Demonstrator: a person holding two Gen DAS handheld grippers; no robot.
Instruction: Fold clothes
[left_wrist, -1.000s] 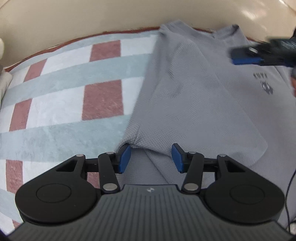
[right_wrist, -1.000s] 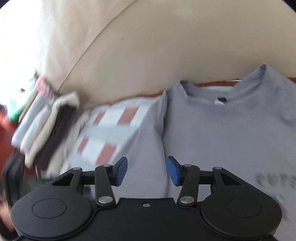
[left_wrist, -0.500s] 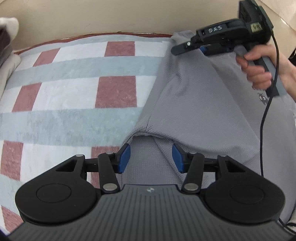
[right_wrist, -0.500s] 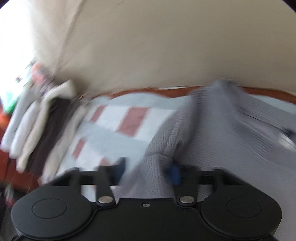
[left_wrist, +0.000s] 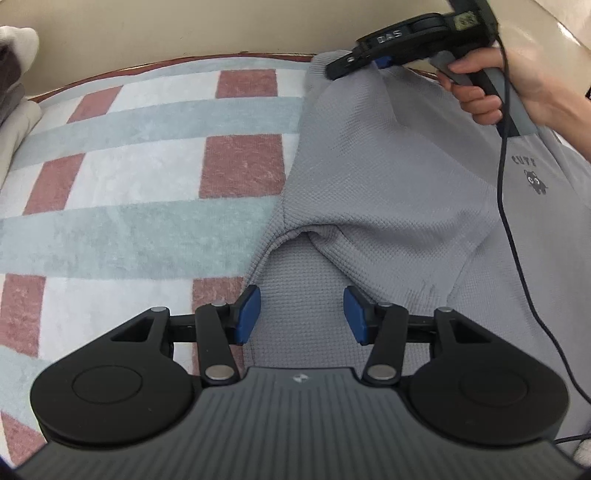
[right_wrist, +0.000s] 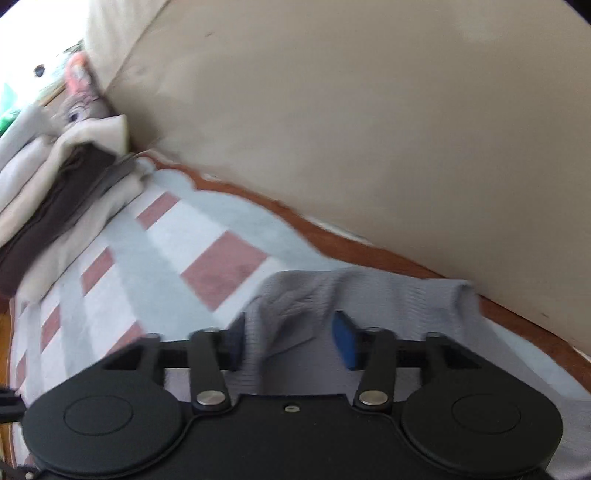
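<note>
Grey T-shirt (left_wrist: 388, 177) lies face-up on checked blanket (left_wrist: 147, 177), near sleeve folded inward over body. Step in hand, as I judge: side folds. Left gripper (left_wrist: 302, 310) jaws apart over fabric near armpit, pads not pressing, nothing grasped. Right gripper (right_wrist: 291, 339) at shoulder edge by collar; jaws have just been opening, bunched shoulder cloth between them, pads clear of it. Person's hand (left_wrist: 491, 85) on its handle. Next move calls for clamping both points, then lifting together toward centre.
</note>
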